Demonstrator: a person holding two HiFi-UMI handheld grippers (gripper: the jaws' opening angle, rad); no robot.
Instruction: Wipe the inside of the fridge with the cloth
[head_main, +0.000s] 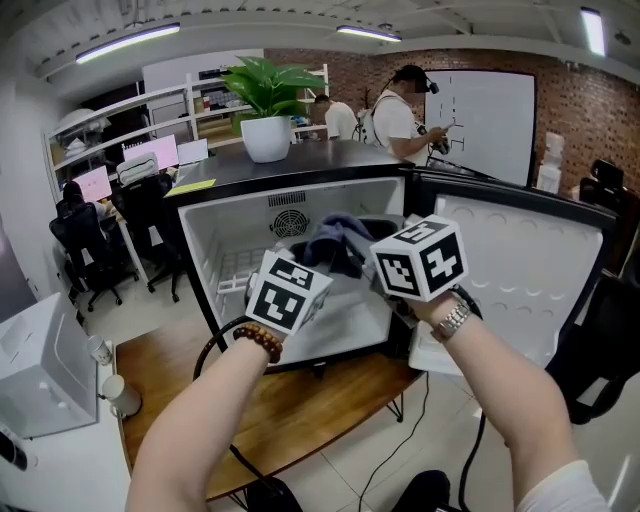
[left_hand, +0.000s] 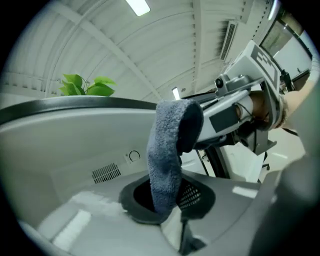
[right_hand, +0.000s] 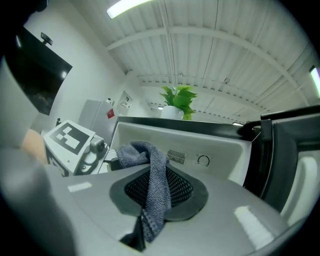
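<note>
- Cloth (head_main: 335, 245) sits at the mouth of the open fridge (head_main: 225, 235), which stands on a wooden table (head_main: 310, 400).
- From the left I see office chairs (head_main: 85, 245), a potted plant (head_main: 266, 110) on the fridge top, a person (head_main: 398, 115) beside a whiteboard (head_main: 490, 120), and the fridge door (head_main: 520, 265) swung wide at the right.
- It is grey-blue terry, bunched into a thick, rope-like fold.
- My left gripper (left_hand: 170, 212) has its jaws closed on one end and my right gripper (right_hand: 145, 225) pinches the other, with the cloth draped between them.
</note>
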